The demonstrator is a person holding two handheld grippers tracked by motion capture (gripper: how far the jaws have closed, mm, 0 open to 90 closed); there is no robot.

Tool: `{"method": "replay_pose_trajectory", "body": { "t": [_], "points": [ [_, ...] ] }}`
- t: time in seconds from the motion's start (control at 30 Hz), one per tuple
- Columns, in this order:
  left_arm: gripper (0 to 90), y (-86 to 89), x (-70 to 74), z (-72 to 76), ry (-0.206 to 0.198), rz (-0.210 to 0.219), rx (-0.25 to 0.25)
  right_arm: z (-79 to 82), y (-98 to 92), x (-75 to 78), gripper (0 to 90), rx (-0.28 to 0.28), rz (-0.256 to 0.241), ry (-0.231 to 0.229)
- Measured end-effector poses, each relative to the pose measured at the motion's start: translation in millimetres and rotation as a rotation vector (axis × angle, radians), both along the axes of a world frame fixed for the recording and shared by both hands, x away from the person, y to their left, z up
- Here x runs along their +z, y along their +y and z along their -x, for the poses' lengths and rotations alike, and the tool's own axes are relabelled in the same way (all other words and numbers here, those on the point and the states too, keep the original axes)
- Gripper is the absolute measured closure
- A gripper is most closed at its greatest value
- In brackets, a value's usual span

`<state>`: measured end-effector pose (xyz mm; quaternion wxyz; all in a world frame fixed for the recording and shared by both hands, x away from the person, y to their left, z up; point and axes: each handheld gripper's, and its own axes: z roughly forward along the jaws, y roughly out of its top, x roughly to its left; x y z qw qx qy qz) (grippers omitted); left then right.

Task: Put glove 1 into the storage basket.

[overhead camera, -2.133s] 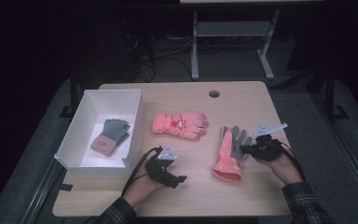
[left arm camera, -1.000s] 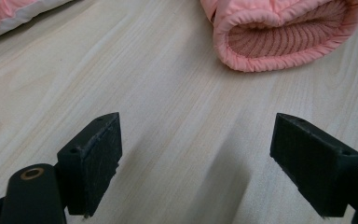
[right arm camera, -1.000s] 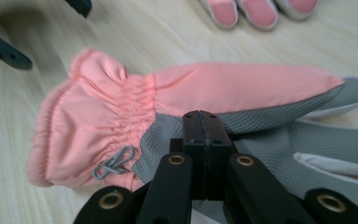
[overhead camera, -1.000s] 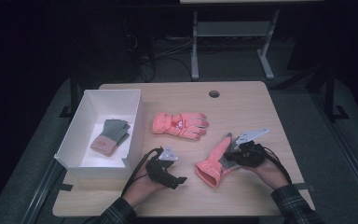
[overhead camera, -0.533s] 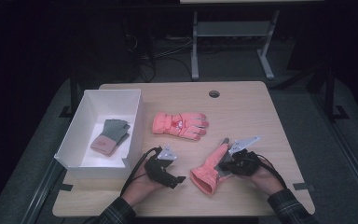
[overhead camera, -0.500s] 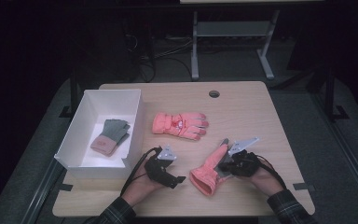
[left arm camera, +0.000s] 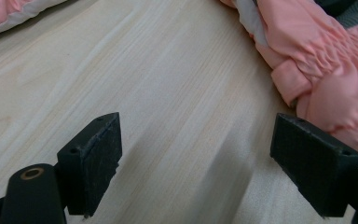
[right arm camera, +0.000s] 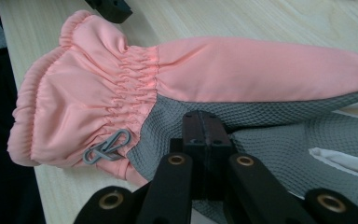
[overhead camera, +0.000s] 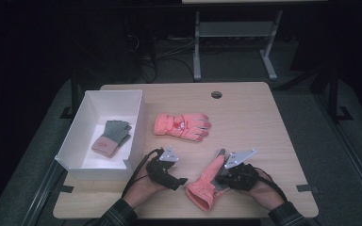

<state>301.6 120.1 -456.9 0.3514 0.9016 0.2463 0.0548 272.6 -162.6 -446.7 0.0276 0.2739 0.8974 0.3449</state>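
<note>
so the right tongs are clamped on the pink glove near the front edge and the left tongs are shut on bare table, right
Not quite. The left tongs are open, not shut: the left gripper view shows their jaws standing wide apart over bare table. The rest holds: the right tongs are clamped on the grey palm of the pink glove near the front edge.

I see both of my forearms, in dark plaid sleeves, entering from the table's near edge. My left hand (overhead camera: 143, 186) holds the left black two-jaw gripper (overhead camera: 181, 181) low over the tabletop, jaws spread wide apart with bare wood between them. My right hand (overhead camera: 259, 187) holds the right black two-jaw gripper (overhead camera: 219, 180), jaws pressed together on the grey mesh palm of a salmon-pink padded glove (right arm camera: 177, 84).
</note>
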Motion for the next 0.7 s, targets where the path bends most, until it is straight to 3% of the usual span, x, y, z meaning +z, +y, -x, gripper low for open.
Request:
{"method": "replay_pose_trajectory", "body": {
  "t": [0.1, 0.2, 0.33, 0.47, 0.57, 0.7],
  "points": [
    [16.2, -0.3, -0.4, 0.2, 0.002, 0.003, 0.003, 1.0, -1.5, 1.8, 88.8, -0.008, -0.012, -0.014],
    [16.3, 0.7, 0.3, -0.4, -0.002, -0.003, 0.001, -1.3, -13.5, 10.5, 77.7, -0.055, -0.056, -0.048],
    [16.2, 1.3, 0.3, -1.5, -0.001, -0.015, 0.009, -1.2, -29.4, 12.3, 58.6, -0.118, -0.063, -0.048],
    [17.1, -0.3, 0.3, -2.7, 0.003, -0.016, 0.014, 2.8, -47.5, 14.8, 40.8, -0.191, -0.106, -0.056],
    [23.9, -1.1, 2.6, -5.6, 0.004, -0.017, 0.014, 6.3, -57.0, 11.6, 28.5, -0.232, -0.093, -0.059],
    [43.4, -2.1, 8.7, -12.7, 0.004, -0.005, 0.036, 9.6, -68.0, 8.6, 21.9, -0.275, -0.082, -0.060]
  ]
}}
